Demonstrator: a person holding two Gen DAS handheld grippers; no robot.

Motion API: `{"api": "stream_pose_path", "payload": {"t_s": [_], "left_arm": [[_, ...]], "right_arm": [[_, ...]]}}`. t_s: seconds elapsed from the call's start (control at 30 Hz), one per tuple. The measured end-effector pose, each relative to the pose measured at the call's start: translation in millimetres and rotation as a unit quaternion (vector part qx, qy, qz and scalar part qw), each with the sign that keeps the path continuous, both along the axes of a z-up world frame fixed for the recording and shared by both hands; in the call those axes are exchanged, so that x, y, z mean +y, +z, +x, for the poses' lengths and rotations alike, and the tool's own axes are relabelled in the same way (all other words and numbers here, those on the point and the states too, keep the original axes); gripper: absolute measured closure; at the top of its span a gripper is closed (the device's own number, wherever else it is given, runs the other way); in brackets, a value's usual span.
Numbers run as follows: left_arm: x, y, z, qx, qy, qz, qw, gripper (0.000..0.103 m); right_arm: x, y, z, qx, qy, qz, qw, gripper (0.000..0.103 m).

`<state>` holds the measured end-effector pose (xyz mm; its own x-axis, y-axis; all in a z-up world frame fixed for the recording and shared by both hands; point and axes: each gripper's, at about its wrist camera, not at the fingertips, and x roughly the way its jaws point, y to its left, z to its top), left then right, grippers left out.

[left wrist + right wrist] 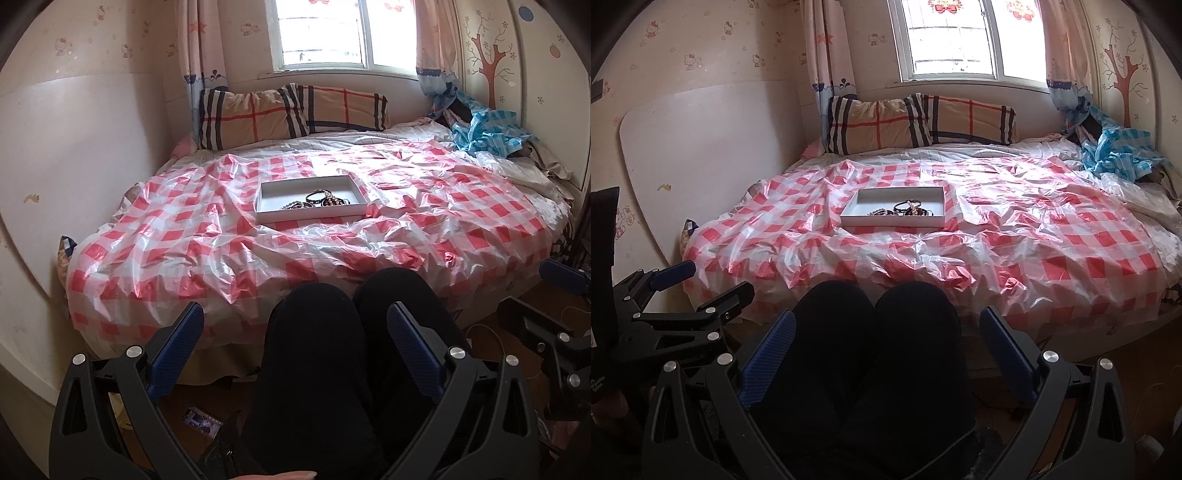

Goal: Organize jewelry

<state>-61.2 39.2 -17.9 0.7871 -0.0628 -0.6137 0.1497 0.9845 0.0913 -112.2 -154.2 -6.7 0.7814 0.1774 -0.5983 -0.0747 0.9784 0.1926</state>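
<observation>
A white shallow tray [275,192] lies in the middle of the bed and also shows in the right wrist view [864,206]. Several bracelets and beaded pieces [321,199] lie bunched in its right half; they also show in the right wrist view [910,209]. My left gripper [295,314] is open and empty, held low above the person's knees, well short of the bed. My right gripper [886,319] is open and empty too, beside it, over the knees.
The bed is covered by a crinkled red-and-white checked plastic sheet [184,236]. Two plaid pillows [288,110] lean at the head under the window. Blue checked plastic and clothes [484,129] pile at the far right. A white board [701,155] leans on the left wall. A phone [203,421] lies on the floor.
</observation>
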Motion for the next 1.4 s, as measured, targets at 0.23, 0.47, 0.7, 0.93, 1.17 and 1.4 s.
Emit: {"api": "stream_pose_path", "payload": {"t_s": [0.23, 0.47, 0.7, 0.93, 1.17, 1.4], "left_arm": [[0, 1, -1, -0.001, 0.001, 0.002, 1.0000, 0.008], [3, 1, -2, -0.004, 0.004, 0.003, 1.0000, 0.008], [5, 0, -2, -0.004, 0.005, 0.003, 1.0000, 0.008], [6, -1, -2, -0.004, 0.005, 0.004, 1.0000, 0.008], [5, 0, -1, -0.004, 0.005, 0.004, 1.0000, 0.008], [5, 1, -1, -0.004, 0.006, 0.005, 1.0000, 0.008]], "right_arm": [[1, 0, -1, 0.001, 0.000, 0.000, 1.000, 0.008], [6, -5, -2, 0.004, 0.002, 0.002, 1.000, 0.008], [8, -6, -2, 0.005, 0.002, 0.001, 1.000, 0.008], [10, -7, -2, 0.006, 0.003, 0.001, 1.000, 0.008], [12, -8, -2, 0.006, 0.003, 0.001, 1.000, 0.008], [12, -7, -2, 0.007, 0.003, 0.001, 1.000, 0.008]]}}
